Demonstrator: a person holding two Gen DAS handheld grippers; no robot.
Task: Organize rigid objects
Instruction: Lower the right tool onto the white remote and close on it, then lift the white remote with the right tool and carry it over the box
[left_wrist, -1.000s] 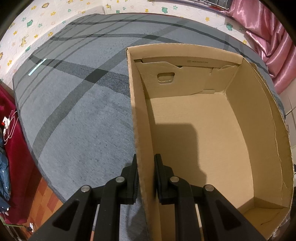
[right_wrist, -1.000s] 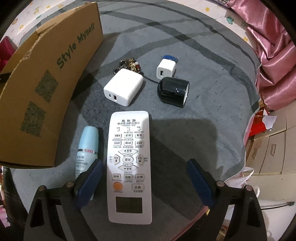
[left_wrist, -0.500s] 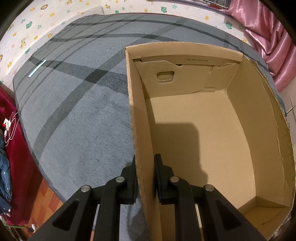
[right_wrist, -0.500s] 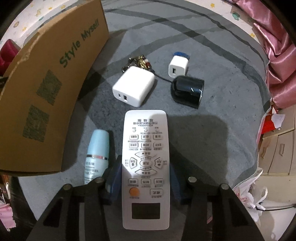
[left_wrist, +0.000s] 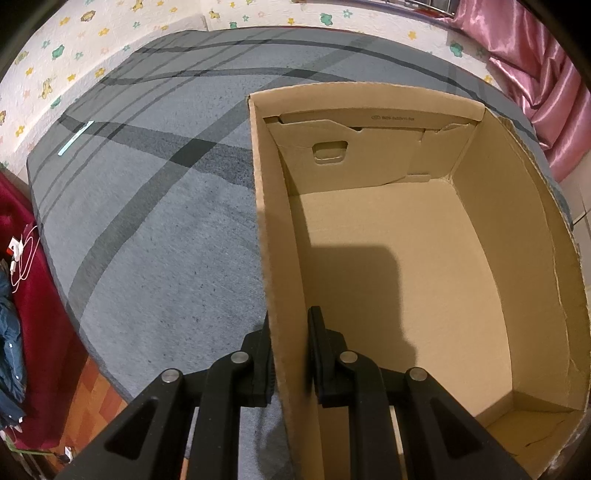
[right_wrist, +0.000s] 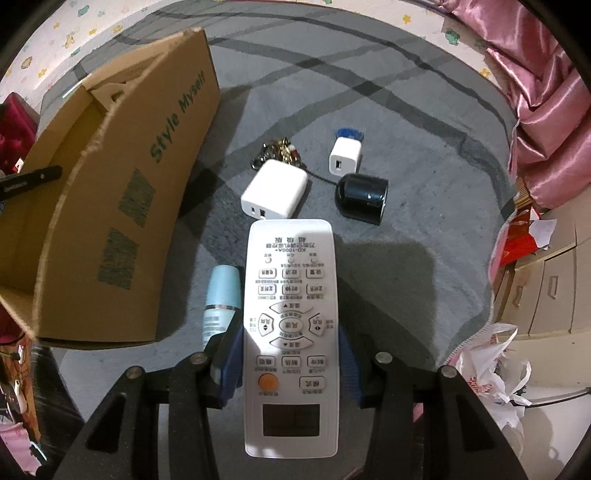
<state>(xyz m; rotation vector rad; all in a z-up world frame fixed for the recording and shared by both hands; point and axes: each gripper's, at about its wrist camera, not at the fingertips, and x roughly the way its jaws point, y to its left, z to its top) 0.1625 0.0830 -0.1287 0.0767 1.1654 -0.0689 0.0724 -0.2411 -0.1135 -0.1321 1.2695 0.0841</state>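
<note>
With the right gripper (right_wrist: 291, 363) pinching the white remote (right_wrist: 291, 332) across its width, I'd lift it level and carry it to the cardboard box (left_wrist: 369, 258). 1 box wall is clamped in the left gripper (left_wrist: 290, 354), so keep that steady.

Dim warm indoor light, hard overhead shadows, strong fisheye edge distortion

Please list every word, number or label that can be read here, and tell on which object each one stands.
"Style Myself": green print on the outer wall of the brown cardboard box.
White remote control: button labels too small and upside down to read.
Pale blue tube: print blurred.
Box's inner flap: print too small.
</note>
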